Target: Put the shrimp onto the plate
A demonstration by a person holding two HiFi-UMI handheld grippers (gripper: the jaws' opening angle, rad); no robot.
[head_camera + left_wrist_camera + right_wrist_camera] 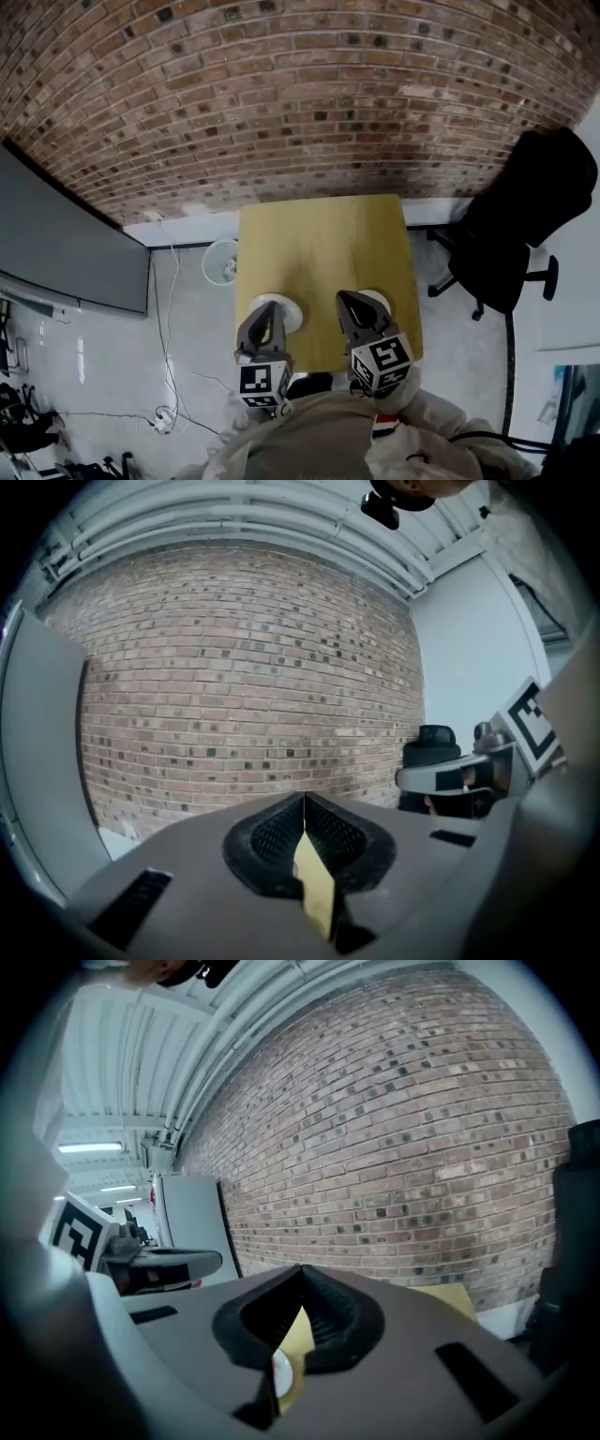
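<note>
Left gripper (269,307) & right gripper (347,300): grey tapered shells, slots on top, black ribbed pads (277,834) at the tips. At rear of each, a white cube w/ black square markers: left cube (262,380), right cube (382,361). Behind the cubes, pale beige jacket sleeves (309,441); red-white-blue trim (384,429) just behind right cube.

One wooden table (323,244), two white dishes (291,315) (380,299), two grippers (269,309) (349,302), one black office chair (516,225), one round white bin (220,261), one grey panel (66,248).
</note>
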